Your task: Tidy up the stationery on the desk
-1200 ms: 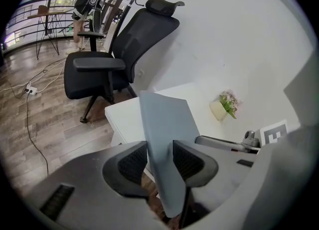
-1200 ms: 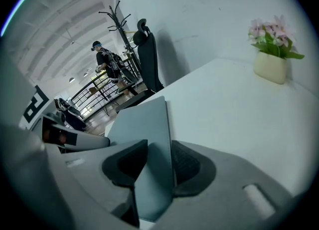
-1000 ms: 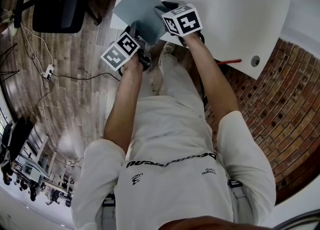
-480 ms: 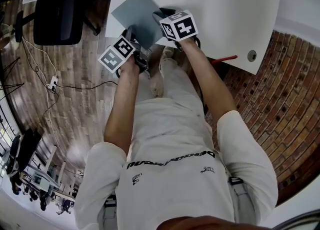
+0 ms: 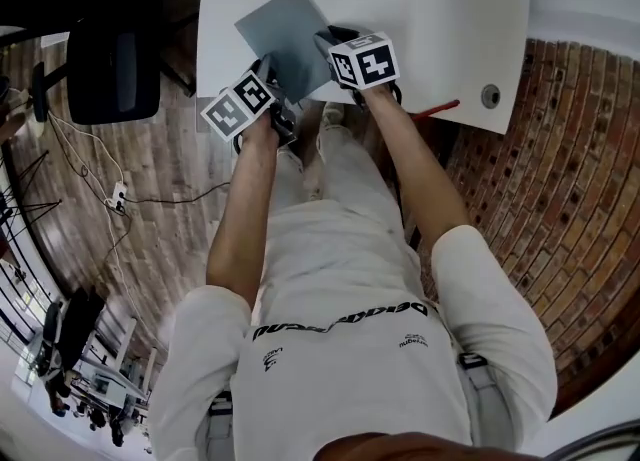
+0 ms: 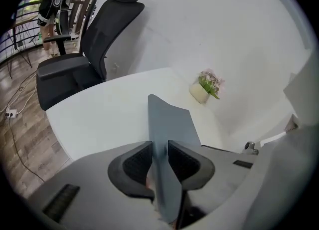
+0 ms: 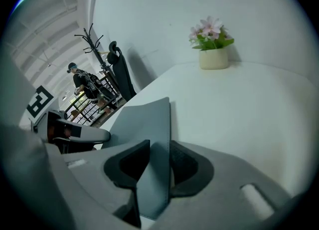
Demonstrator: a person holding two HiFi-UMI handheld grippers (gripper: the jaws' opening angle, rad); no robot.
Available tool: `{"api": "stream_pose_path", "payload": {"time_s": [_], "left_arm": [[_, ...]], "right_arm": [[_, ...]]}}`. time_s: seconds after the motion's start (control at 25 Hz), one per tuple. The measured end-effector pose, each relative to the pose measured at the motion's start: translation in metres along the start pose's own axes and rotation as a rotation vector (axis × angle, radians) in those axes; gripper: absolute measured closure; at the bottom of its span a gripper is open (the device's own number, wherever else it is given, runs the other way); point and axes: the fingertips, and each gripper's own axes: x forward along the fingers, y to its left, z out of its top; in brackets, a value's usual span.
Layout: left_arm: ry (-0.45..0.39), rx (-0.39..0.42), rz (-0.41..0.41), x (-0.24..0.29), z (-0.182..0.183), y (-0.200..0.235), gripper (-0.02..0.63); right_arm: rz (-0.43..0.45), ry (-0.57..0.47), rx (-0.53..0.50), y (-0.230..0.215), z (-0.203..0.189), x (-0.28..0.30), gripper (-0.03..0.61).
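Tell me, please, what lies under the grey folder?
Around the grey folder only the white desk shows, so the desk is below it. The patch that the folder covers cannot be seen, and whether anything lies there cannot be told.

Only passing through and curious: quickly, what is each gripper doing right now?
Left gripper: shut on the grey folder; its jaws have just been closing.
Right gripper: shut on the same grey folder; its jaws have just been closing too.

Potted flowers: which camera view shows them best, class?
The right gripper view: the potted flowers appear large, upright, clear. The left gripper view shows them small and tilted; the head view does not show them.
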Motion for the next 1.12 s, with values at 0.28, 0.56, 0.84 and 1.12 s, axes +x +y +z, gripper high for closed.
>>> {"api": "stream_pose_path", "payload": {"time_s": [0.28,0.56,0.84,1.12], "left_arm": [[0.056,0.082,-0.077,0.029,-0.002,-0.047,0.515],[0.108,0.183,-0.129,0.055,-0.01,-0.087,0.515],[0.159,0.242,-0.169,0.071,-0.016,-0.11,0.515],[0.193,0.283,-0.195,0.087,-0.021,-0.126,0.515]], "right_arm": [[-0.029,-0.039,0.109,-0.044,-0.01,-0.027,0.457],[-0.086,-0.069,0.201,-0.08,-0.026,-0.052,0.457],[-0.116,-0.076,0.242,-0.098,-0.038,-0.068,0.457],[-0.138,-0.087,0.278,-0.111,-0.047,-0.077,0.456]]}}
